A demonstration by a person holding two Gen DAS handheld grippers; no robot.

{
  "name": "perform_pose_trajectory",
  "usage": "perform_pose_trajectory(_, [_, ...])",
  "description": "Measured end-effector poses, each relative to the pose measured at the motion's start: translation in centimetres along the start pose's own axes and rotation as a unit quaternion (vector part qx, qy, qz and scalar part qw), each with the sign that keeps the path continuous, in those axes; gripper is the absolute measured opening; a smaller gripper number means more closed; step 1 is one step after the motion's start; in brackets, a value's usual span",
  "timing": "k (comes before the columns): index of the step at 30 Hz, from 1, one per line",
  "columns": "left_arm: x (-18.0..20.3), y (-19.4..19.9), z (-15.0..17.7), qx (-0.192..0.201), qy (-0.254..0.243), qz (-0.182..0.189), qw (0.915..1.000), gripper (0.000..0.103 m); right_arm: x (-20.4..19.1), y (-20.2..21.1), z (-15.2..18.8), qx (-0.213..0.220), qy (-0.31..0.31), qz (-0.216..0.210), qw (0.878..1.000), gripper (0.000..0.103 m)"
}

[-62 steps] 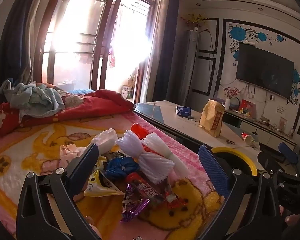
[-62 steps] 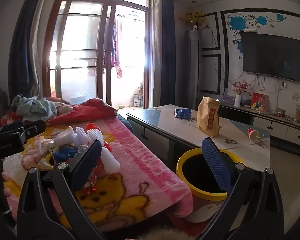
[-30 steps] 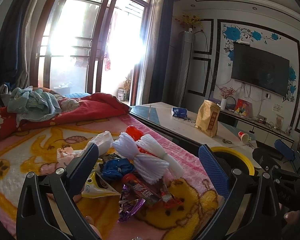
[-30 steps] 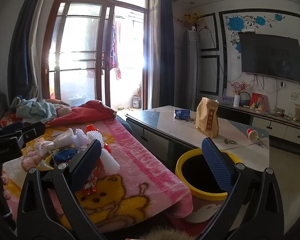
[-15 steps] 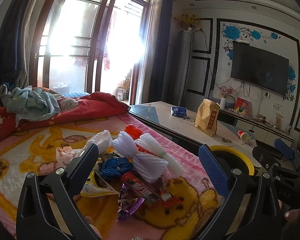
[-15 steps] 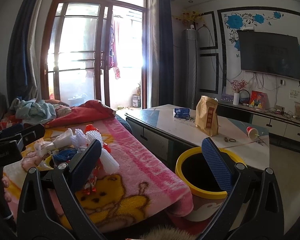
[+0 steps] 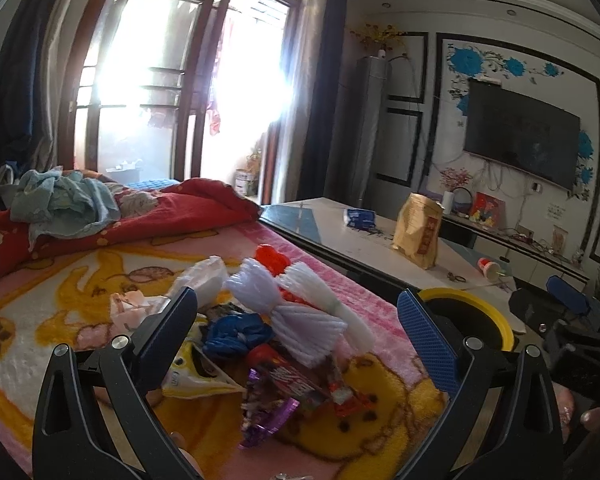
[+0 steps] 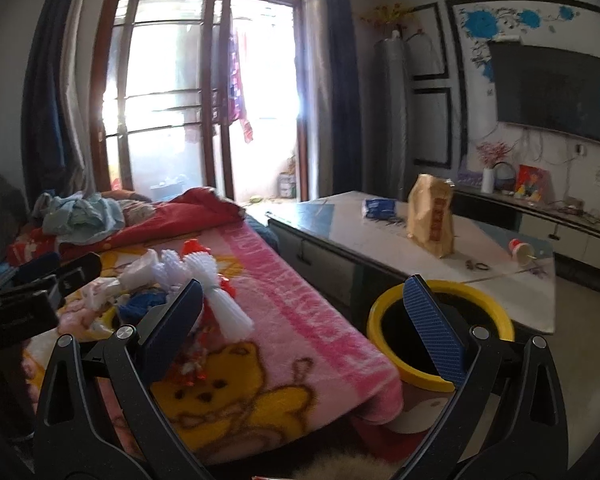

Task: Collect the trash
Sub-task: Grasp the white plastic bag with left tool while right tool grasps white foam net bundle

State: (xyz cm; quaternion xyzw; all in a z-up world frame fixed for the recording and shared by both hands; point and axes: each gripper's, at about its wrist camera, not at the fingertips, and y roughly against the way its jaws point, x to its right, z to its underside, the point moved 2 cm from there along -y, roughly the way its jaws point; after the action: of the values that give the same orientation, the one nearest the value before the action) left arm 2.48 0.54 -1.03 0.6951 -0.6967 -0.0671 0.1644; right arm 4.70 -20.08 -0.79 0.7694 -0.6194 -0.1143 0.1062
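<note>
Trash pile (image 7: 284, 336) on the blanket (image 7: 60, 312) — bin (image 8: 440, 344) right of it (table (image 8: 400, 248) behind).

You're shooting straight into daylight: the balcony window (image 7: 188, 92) blows out to white on the left wrist view, glare bleeding over its frames. On the right wrist view the same window (image 8: 204, 92) is bright but holds more detail. Everything facing you sits backlit, so your gripper arms read as near-black silhouettes. The wrapper pile (image 7: 284, 368) smears with blur at its near edge, and the right wrist view looks soft overall. Fisheye bends the curtains (image 7: 12, 80) and television (image 8: 556, 100), and the corners fall to black.
</note>
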Motion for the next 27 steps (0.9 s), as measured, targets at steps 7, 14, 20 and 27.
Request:
perform_pose_trajectory(7, [-2.9, -0.9, -1.5, 0.006, 0.018, -0.040, 0.9990, 0.097, -3.6, -2.8, -2.0, -0.010, 0.033, -0.059, 0.998, 0.092])
perform_pose_trajectory(14, [-6.7, -1.2, -2.8, 0.016, 0.033, -0.086, 0.9956, 0.097, -7.4, -5.4, -3.2, -0.025, 0.043, -0.109, 0.993, 0.092])
perform_pose_trajectory(20, [-10.5, -1.8, -3.5, 0.011, 0.048, -0.101, 0.9937, 0.097, -9.6, -8.9, -3.6, -0.071, 0.040, -0.137, 0.987, 0.092])
perform_pose_trajectory(27, [-15.5, -6.6, -2.5, -0.064, 0.082, -0.091, 0.9904, 0.097, -9.2, -13.8, -2.4, -0.153, 0.035, -0.139, 0.978, 0.078])
